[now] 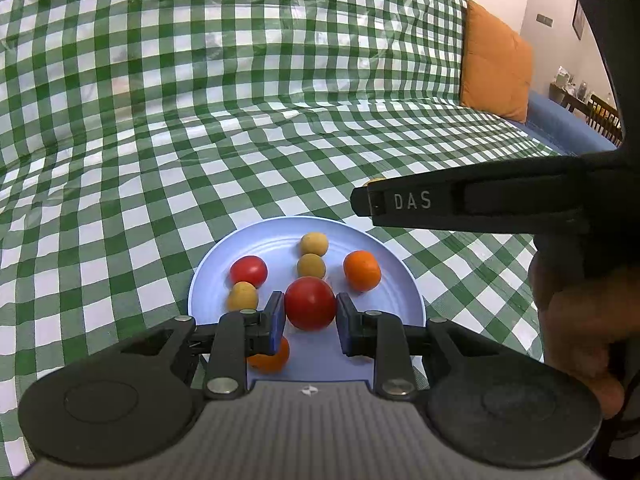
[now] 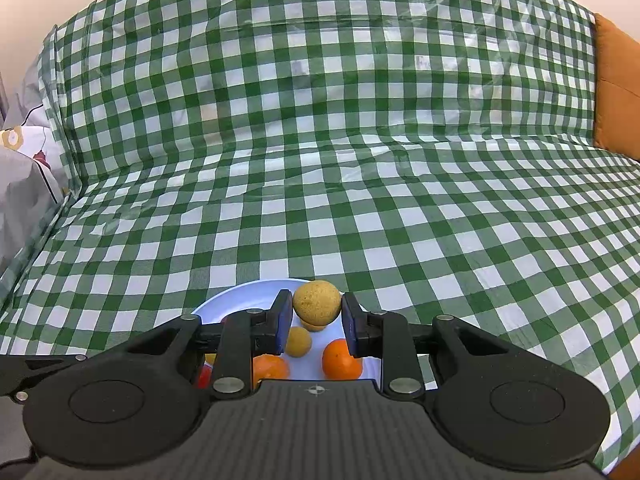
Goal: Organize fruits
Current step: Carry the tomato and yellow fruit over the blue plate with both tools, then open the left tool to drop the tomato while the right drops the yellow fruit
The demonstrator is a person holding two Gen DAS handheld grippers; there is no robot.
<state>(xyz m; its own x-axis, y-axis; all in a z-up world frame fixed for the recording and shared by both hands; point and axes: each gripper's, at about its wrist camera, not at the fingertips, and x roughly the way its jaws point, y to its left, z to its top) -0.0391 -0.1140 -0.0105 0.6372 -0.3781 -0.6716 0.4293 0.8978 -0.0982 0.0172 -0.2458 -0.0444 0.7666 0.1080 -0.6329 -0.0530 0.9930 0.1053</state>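
Left claw [image 1: 310, 322] gripping red tomato [image 1: 310, 303] over plate rim [image 1: 208, 276], right claw [image 2: 316, 322] clamping tan fruit [image 2: 317, 302]

"DAS" in white letters on side of right gripper [image 1: 362, 200] finger; no other readable text.

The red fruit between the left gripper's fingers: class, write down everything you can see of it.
The red fruit is round, smooth and glossy, tomato-like, whole and unmarked. It sits between the blue pads of the left gripper, which close on its two sides, above the pale blue plate. Whether its underside rests on the plate is hidden. It is the largest of the fruits in view; a yellow-brown ball lies just beyond it.
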